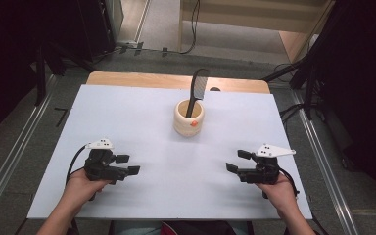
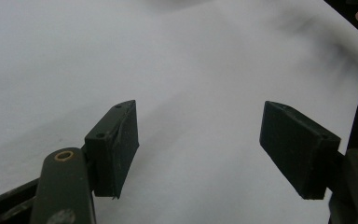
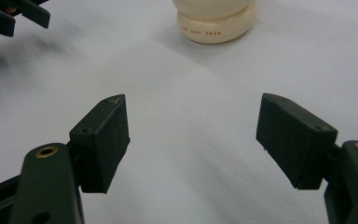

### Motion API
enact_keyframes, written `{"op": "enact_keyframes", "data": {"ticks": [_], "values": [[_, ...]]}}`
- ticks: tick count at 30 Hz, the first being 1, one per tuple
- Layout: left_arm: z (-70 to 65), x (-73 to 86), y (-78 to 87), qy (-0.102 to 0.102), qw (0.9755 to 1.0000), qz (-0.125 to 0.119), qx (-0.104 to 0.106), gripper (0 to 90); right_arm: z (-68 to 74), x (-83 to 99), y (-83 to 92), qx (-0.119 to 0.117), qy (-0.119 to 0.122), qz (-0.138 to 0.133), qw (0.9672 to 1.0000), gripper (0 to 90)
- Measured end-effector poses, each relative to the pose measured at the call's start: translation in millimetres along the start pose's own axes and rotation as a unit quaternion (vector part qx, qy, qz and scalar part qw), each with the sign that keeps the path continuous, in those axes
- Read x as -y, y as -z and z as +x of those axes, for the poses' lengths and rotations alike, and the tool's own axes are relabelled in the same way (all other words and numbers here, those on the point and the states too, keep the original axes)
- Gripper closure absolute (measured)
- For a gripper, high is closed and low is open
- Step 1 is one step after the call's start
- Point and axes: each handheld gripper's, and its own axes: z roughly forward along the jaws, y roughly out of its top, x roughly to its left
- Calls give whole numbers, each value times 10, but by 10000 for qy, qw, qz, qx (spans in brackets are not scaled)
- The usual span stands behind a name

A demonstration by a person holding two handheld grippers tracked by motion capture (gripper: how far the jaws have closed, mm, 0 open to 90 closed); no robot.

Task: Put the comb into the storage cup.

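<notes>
Both grippers rest low on the white counter (image 1: 127,117), each held in one hand, and both are empty. The left gripper (image 1: 127,164) sits at about eight o'clock on the counter, its jaws standing wide apart and pointing toward the middle. The left gripper view confirms bare white surface between the two black pads (image 2: 116,144). The right gripper (image 1: 237,161) sits at about four o'clock, jaws likewise wide apart with nothing between them, facing the left one.

The cup (image 1: 188,118), cream-coloured and round, stands upright just beyond the centre of the counter, toward twelve o'clock, well apart from both grippers. A black comb (image 1: 197,90) stands in it, handle end down, leaning against the rim toward one o'clock, with its toothed upper part well above the rim. In the right gripper view the base of the cup (image 3: 216,21) lies ahead at about twelve o'clock, slightly right of the line between the pads.

Judgement: no reach has begun; the comb and cup appear to be the items of work. The right gripper has the more direct line. To lift the comb cleanly, approach from above the rim, close on the flat spine rather than the teeth, and draw along the comb's own lean so that the cup is not tipped. The left gripper could steady the cup wall if it shifts.
</notes>
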Motion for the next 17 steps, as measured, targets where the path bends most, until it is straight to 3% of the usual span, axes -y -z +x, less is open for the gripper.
{"op": "enact_keyframes", "data": {"ticks": [17], "values": [[5, -5, -2, 4, 10000, -8, -2, 287, 2, 5, -8, 4, 6, 58, 10000, 226]]}}
